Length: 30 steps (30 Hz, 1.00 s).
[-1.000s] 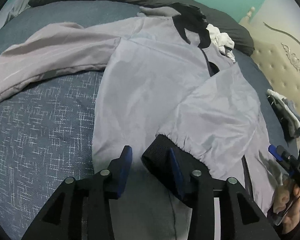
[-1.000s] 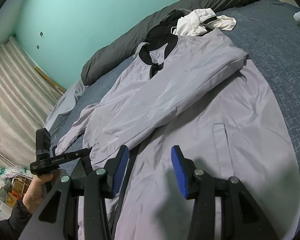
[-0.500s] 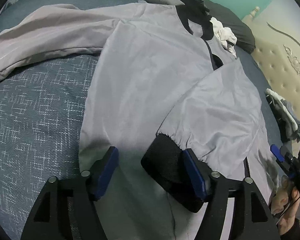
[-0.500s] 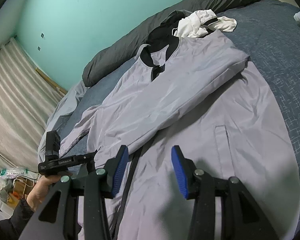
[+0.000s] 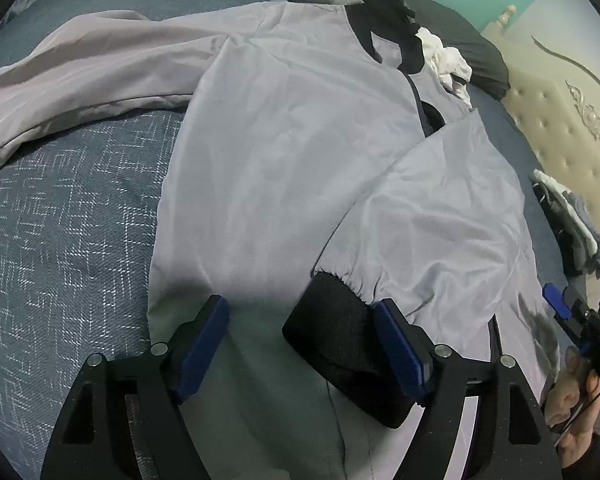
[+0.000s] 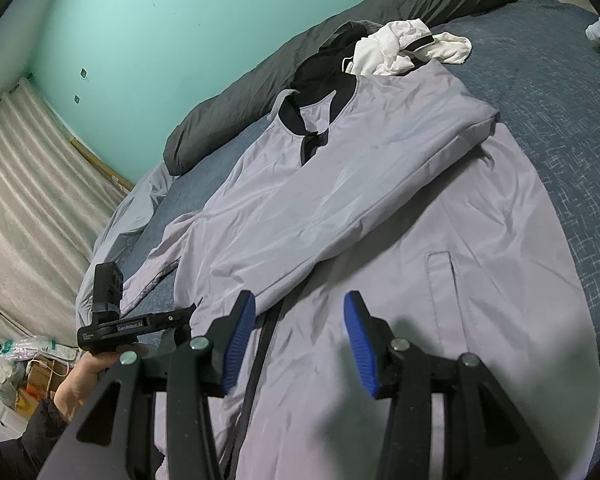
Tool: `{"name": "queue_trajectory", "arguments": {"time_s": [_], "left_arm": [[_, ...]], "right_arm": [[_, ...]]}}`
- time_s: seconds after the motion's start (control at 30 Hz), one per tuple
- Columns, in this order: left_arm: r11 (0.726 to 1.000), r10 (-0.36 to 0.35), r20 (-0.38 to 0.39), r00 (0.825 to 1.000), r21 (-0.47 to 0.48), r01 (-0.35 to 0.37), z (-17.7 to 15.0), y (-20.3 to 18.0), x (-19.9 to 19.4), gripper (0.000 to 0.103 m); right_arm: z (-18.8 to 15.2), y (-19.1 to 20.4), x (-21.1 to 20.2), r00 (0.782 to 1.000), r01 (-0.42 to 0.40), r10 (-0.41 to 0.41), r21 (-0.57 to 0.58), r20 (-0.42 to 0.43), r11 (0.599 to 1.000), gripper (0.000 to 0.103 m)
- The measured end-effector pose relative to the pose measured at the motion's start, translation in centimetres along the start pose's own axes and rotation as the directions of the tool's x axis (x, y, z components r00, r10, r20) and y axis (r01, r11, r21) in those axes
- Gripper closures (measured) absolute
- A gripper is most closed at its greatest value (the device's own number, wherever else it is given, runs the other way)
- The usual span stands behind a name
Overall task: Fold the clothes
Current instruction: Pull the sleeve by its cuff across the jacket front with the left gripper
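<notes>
- We see a big bed (image 6: 572, 92) with a dark blue cover that has little white marks on it.
- The wall (image 6: 172, 20) behind the bed is green, and a long dark pillow (image 6: 260, 92) lies along the far edge of the bed.
- A pale curtain (image 6: 32, 200) hangs on one side, and a cream headboard (image 5: 560, 128) stands at the head end of the bed.
- A gray jacket (image 6: 380, 208) lies flat across the middle of the bed, with its black collar toward the dark pillow.
- One sleeve (image 5: 440, 216) is folded over the jacket's front, and its black cuff (image 5: 340, 340) lies near the bottom hem.
- The other sleeve (image 5: 80, 68) stretches out flat over the blue cover.
- Our left claw (image 5: 304, 344) is spread wide and grips nothing; the black cuff rests against its right finger.
- Our right claw (image 6: 296, 340) is spread wide too, above the jacket's zipper line, gripping nothing.
- A white cloth (image 6: 400, 48) sits bunched just past the collar.
- A small pile of clothes (image 5: 572, 224) lies near the headboard edge.
- Bare blue cover shows on both sides of the jacket.
</notes>
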<state>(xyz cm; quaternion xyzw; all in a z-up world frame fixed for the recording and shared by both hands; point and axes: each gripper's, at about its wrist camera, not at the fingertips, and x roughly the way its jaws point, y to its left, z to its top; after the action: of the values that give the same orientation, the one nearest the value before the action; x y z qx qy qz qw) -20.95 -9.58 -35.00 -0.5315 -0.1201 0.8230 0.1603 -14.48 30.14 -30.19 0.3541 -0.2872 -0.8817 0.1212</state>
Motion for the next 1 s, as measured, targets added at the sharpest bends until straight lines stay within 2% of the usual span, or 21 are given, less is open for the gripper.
{"name": "queue_trajectory", "arguments": {"time_s": [0.17, 0.33, 0.53, 0.57, 0.6, 0.67, 0.73, 0.8, 0.87, 1.0], "left_arm": [[1.0, 0.019, 0.038, 0.999, 0.004, -0.019, 0.1, -0.4, -1.2, 0.024], [1.0, -0.014, 0.079, 0.997, 0.028, 0.012, 0.3, -1.7, -2.7, 0.024], [0.999, -0.037, 0.049, 0.998, 0.033, 0.035, 0.0, -1.8, -1.4, 0.028], [0.999, -0.042, 0.042, 0.998, 0.028, 0.041, -0.1, -1.6, -1.0, 0.031], [0.999, -0.042, 0.037, 0.998, 0.026, 0.041, -0.1, -1.6, -0.8, 0.041], [0.999, -0.042, 0.027, 0.999, 0.023, 0.041, -0.2, -1.5, -0.4, 0.047], [0.999, -0.044, 0.034, 0.998, 0.03, 0.043, -0.3, -1.5, -0.6, 0.062], [0.999, -0.042, 0.047, 0.998, 0.032, 0.041, -0.4, -1.4, -1.0, 0.088], [0.998, -0.053, 0.058, 0.997, 0.035, 0.051, -0.5, -1.3, -1.4, 0.094], [0.997, -0.054, 0.08, 0.995, 0.05, 0.05, -0.9, -1.5, -2.5, 0.096]], "right_arm": [[0.1, 0.1, -0.1, 1.0, -0.001, 0.001, 0.002, 0.006, 1.0, 0.056], [0.0, 0.1, -0.2, 1.0, -0.002, 0.002, 0.003, 0.008, 1.0, 0.056], [0.0, 0.1, -0.3, 1.0, -0.001, 0.001, 0.004, 0.009, 1.0, 0.056], [0.0, 0.2, -0.3, 1.0, -0.001, 0.001, 0.004, 0.01, 1.0, 0.056], [0.0, 0.2, -0.3, 1.0, -0.001, 0.001, 0.004, 0.01, 1.0, 0.056], [0.0, 0.2, -0.3, 1.0, -0.001, 0.001, 0.003, 0.009, 1.0, 0.056], [-0.1, 0.2, -0.3, 1.0, 0.001, -0.001, 0.002, 0.01, 1.0, 0.056], [0.0, 0.2, -0.4, 1.0, 0.002, -0.002, 0.006, 0.012, 1.0, 0.056], [0.1, 0.0, -0.4, 1.0, 0.003, -0.004, 0.01, 0.015, 1.0, 0.056], [0.2, -0.3, -0.6, 1.0, 0.006, -0.006, 0.021, 0.02, 1.0, 0.056]]}}
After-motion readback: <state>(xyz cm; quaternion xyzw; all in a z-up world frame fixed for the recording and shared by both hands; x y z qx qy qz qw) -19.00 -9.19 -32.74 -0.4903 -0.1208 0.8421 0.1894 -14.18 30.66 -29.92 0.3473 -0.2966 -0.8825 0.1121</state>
